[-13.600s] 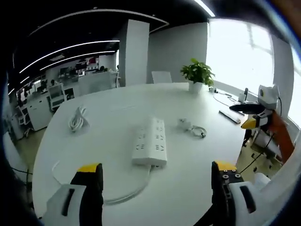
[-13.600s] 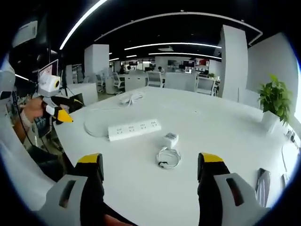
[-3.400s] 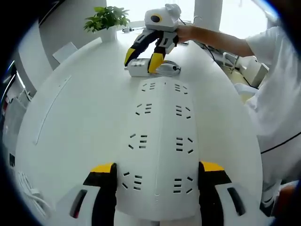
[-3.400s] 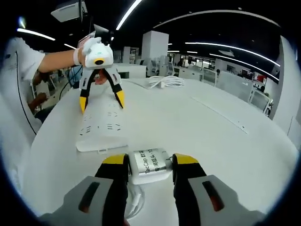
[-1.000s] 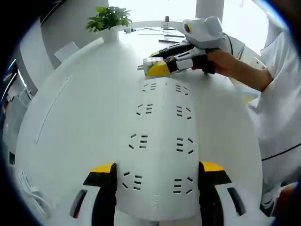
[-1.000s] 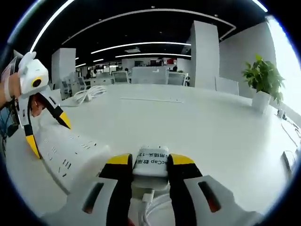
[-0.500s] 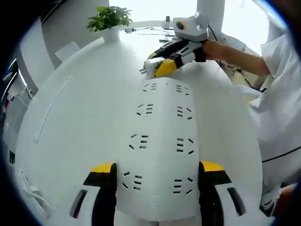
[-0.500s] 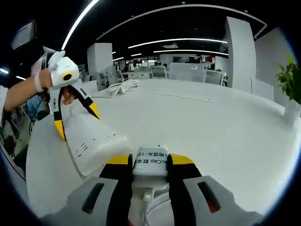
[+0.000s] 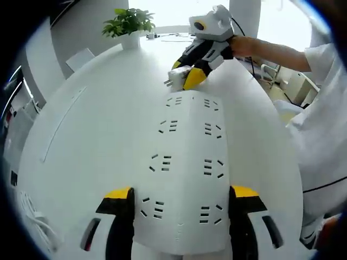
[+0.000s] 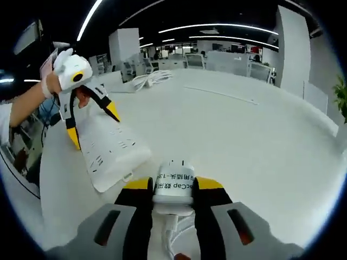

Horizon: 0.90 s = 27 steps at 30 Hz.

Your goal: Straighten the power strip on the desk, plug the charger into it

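The white power strip (image 9: 187, 146) lies lengthwise on the white desk (image 9: 92, 135), its near end between the yellow-tipped jaws of my left gripper (image 9: 181, 194), which is shut on it. Just past the strip's far end my right gripper (image 9: 185, 73) hovers, shut on the white charger (image 9: 174, 81), whose prongs stick out to the left. In the right gripper view the charger (image 10: 174, 177) sits clamped in my right gripper (image 10: 172, 188), its cable (image 10: 179, 238) trailing below. There the strip (image 10: 114, 151) runs off to the left, its far end held by the left gripper (image 10: 93, 125).
A potted plant (image 9: 129, 21) stands at the desk's far edge, with a chair (image 9: 81, 57) behind it. A coiled white cable (image 10: 152, 78) lies far back on the desk. The person's white sleeve (image 9: 320, 108) is at the right.
My right gripper has lifted the charger a little and tipped it down toward the strip's free end. The left gripper and the strip have stayed put.
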Motion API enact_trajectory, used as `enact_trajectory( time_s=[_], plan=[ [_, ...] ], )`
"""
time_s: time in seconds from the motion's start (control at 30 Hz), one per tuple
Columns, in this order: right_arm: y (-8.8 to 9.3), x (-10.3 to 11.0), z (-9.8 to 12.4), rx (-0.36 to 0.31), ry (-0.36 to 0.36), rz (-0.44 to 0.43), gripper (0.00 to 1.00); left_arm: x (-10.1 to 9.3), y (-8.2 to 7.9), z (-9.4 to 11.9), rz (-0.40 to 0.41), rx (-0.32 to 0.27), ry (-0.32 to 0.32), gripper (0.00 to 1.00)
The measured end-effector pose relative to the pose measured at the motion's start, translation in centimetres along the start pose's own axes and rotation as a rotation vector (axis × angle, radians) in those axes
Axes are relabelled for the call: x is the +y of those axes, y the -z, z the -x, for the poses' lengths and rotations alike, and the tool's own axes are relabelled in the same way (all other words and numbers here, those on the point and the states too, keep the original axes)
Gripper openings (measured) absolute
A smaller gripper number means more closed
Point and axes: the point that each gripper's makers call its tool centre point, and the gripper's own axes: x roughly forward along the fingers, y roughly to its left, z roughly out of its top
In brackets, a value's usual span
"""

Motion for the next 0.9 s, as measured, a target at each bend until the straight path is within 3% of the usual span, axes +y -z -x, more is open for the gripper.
enact_trajectory(
  time_s=[0.07,0.23,0.33,0.43,0.53,0.67,0.9],
  plan=[
    [0.4,-0.2,0.4,0.054,0.018,0.001,0.28,-0.2,0.0,0.0,0.001,-0.002,-0.001,0.71],
    [-0.8,0.9,2.1,0.08,-0.016,-0.043,0.28,-0.9,0.0,0.2,0.003,-0.017,-0.004,0.71],
    [-1.9,2.5,3.4,0.095,-0.054,-0.079,0.28,-1.0,-0.1,0.1,0.005,-0.021,-0.006,0.71],
    [-2.5,4.9,4.6,0.168,-0.111,-0.129,0.28,-1.0,-0.2,0.1,0.005,-0.022,-0.006,0.71],
    [-3.2,6.9,5.4,0.222,-0.145,-0.125,0.28,-0.8,-0.2,0.1,0.004,-0.023,-0.005,0.71],
    [-4.1,8.6,5.0,0.264,-0.167,-0.122,0.28,-0.8,-0.2,0.0,0.006,-0.024,-0.007,0.71],
    [-2.7,11.0,3.5,0.404,-0.202,-0.217,0.28,-0.4,-0.1,0.0,0.011,-0.034,-0.013,0.71]
  ],
)
